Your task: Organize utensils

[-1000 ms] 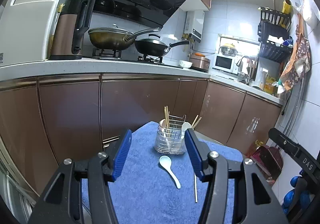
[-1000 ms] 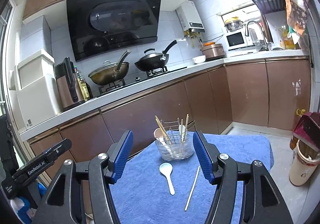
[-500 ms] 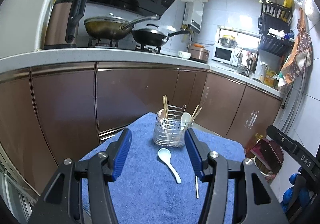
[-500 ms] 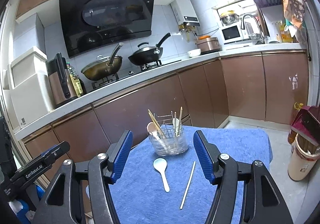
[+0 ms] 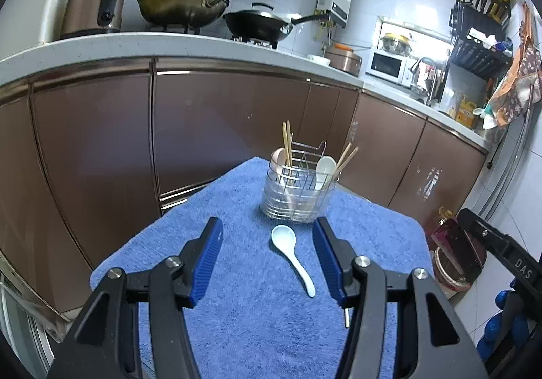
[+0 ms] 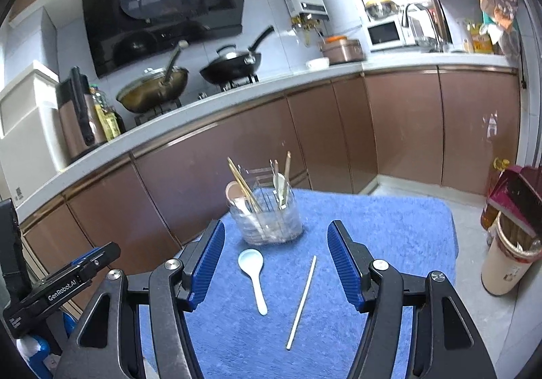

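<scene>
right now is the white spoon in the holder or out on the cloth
Out. The white spoon lies flat on the blue cloth in front of the wire holder, beside a loose chopstick.

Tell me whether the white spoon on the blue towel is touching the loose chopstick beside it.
Apart. The right wrist view shows the white spoon and the loose chopstick lying side by side, with a clear strip of blue towel between them along their whole length.
</scene>
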Motion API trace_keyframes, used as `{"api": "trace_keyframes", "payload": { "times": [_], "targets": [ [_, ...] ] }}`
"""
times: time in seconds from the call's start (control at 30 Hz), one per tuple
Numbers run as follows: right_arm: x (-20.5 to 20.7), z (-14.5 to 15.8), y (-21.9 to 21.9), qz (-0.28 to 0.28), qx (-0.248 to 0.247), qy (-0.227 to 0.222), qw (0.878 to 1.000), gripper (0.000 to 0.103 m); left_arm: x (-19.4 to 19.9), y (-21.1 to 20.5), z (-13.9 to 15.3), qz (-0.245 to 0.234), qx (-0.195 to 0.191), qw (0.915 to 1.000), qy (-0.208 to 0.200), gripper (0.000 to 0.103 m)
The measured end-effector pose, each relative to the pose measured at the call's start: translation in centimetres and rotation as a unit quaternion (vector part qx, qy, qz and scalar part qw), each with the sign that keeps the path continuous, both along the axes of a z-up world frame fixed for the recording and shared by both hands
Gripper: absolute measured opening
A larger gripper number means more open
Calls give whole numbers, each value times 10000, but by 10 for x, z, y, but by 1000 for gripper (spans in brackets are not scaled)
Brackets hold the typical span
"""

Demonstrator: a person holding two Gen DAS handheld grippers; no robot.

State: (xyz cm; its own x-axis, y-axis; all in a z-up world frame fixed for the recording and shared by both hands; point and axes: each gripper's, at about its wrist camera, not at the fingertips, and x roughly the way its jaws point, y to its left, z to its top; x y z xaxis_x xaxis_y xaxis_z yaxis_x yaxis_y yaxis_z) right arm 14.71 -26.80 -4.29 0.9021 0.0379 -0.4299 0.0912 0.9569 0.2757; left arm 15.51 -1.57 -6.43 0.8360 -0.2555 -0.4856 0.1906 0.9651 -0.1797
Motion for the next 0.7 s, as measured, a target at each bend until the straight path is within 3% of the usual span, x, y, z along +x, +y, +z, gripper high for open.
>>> {"api": "trace_keyframes", "payload": {
  "times": [0.7],
  "targets": [
    [66,-64,-9,170,0,931,9955,63,60,-32,-60,-151,301,9979,551,53]
  ]
}}
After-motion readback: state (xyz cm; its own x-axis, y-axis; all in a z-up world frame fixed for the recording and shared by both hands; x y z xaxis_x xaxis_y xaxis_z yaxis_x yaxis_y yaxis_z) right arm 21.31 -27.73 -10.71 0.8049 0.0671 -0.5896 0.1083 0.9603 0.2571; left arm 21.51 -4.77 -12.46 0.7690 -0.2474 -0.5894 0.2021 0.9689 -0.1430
